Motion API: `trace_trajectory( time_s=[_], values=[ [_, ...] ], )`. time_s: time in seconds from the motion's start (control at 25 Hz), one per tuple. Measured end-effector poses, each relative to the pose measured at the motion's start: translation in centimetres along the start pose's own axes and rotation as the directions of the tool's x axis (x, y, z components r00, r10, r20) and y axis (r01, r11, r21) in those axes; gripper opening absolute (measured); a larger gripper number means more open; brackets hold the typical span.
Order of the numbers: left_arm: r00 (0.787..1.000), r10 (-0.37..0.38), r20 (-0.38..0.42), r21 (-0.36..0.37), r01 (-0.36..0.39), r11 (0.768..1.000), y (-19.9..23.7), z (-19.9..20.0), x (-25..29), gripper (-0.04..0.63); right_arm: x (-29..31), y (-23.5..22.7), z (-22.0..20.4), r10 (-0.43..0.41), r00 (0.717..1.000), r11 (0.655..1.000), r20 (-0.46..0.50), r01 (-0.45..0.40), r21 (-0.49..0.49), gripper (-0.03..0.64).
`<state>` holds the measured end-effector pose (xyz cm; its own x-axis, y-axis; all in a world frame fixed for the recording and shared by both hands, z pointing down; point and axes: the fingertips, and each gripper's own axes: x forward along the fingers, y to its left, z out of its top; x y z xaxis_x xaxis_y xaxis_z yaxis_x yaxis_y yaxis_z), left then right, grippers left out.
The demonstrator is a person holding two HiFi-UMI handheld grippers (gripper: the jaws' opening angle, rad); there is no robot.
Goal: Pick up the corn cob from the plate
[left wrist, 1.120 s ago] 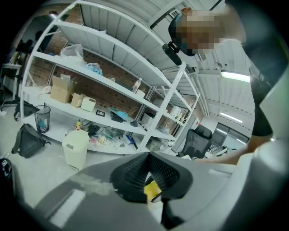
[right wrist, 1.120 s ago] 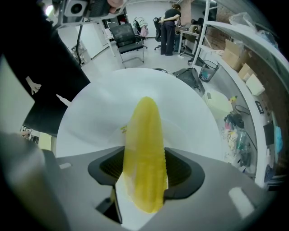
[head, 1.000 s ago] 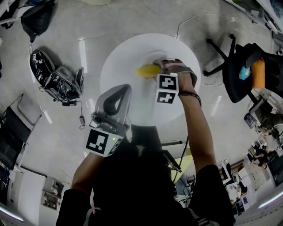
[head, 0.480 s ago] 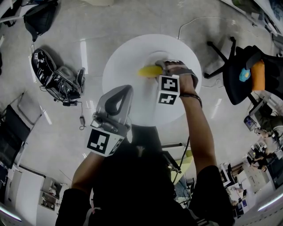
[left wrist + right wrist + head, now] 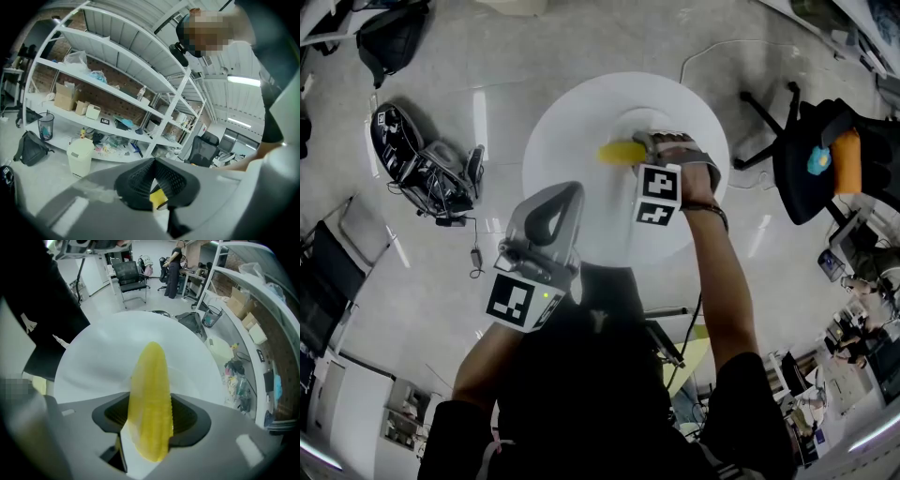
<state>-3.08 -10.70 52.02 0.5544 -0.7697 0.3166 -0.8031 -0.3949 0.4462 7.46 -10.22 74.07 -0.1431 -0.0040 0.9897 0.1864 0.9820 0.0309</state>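
Note:
A yellow corn cob (image 5: 619, 152) lies on a white plate (image 5: 652, 118) on the round white table (image 5: 572, 141). My right gripper (image 5: 649, 150) points straight down over the cob's right end. In the right gripper view the corn cob (image 5: 151, 399) fills the gap between the two black pads (image 5: 190, 420), which touch it on both sides. My left gripper (image 5: 558, 192) hovers at the table's near edge, apart from the plate; its jaws meet at the tip and hold nothing (image 5: 154, 164).
A black office chair (image 5: 811, 155) with an orange item stands right of the table. Bags and gear (image 5: 422, 169) lie on the floor at the left. White shelving (image 5: 108, 89) and a pale bin (image 5: 80, 157) show in the left gripper view.

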Motion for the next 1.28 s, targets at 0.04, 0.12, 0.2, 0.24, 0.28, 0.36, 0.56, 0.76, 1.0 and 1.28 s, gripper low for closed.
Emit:
trace_trajectory(
  time_s=[0.04, 0.12, 0.2, 0.24, 0.28, 0.36, 0.56, 0.76, 1.0, 1.28],
  values=[
    [1.0, 0.001, 0.002, 0.0, -0.001, 1.0, 0.0, 0.0, -0.2, 0.006, -0.2, 0.1, 0.1, -0.005, 1.0, 1.0, 0.002, 0.005, 0.005, 0.258],
    [1.0, 0.002, 0.007, 0.001, -0.002, 1.0, -0.1, 0.1, -0.6, 0.006, -0.5, 0.2, 0.3, -0.015, 1.0, 1.0, 0.005, 0.015, 0.016, 0.258],
    [1.0, 0.001, 0.013, 0.003, -0.001, 1.0, -0.2, 0.3, -0.9, 0.006, -0.9, 0.3, 0.4, -0.027, 1.0, 0.999, 0.007, 0.027, 0.027, 0.258],
    [1.0, 0.0, 0.016, 0.004, 0.0, 1.0, -0.2, 0.4, -1.1, 0.006, -1.2, 0.3, 0.5, -0.035, 0.999, 0.999, 0.008, 0.034, 0.033, 0.258],
    [1.0, -0.001, 0.019, 0.007, 0.001, 1.0, -0.3, 0.6, -1.3, 0.006, -1.5, 0.3, 0.5, -0.043, 0.999, 0.998, 0.011, 0.042, 0.04, 0.258],
    [1.0, -0.005, 0.022, 0.012, 0.005, 1.0, -0.4, 0.8, -1.6, 0.006, -2.2, 0.3, 0.8, -0.053, 0.998, 0.997, 0.023, 0.051, 0.059, 0.258],
    [0.999, -0.018, 0.034, 0.029, 0.017, 0.999, -1.1, 1.6, -2.6, 0.006, -4.2, 0.9, 1.2, -0.079, 0.996, 0.991, 0.047, 0.074, 0.108, 0.258],
    [0.998, -0.031, 0.051, 0.046, 0.029, 0.999, -2.3, 2.7, -3.9, 0.006, -6.6, 1.5, 1.6, -0.117, 0.991, 0.981, 0.068, 0.105, 0.16, 0.258],
    [0.997, -0.046, 0.068, 0.067, 0.041, 0.997, -3.4, 3.9, -5.8, 0.006, -9.5, 2.4, 2.4, -0.161, 0.981, 0.956, 0.109, 0.127, 0.264, 0.258],
    [0.994, -0.063, 0.091, 0.103, 0.054, 0.993, -4.5, 5.2, -8.2, 0.006, -12.9, 3.9, 3.5, -0.251, 0.951, 0.889, 0.182, 0.152, 0.431, 0.258]
  ],
)
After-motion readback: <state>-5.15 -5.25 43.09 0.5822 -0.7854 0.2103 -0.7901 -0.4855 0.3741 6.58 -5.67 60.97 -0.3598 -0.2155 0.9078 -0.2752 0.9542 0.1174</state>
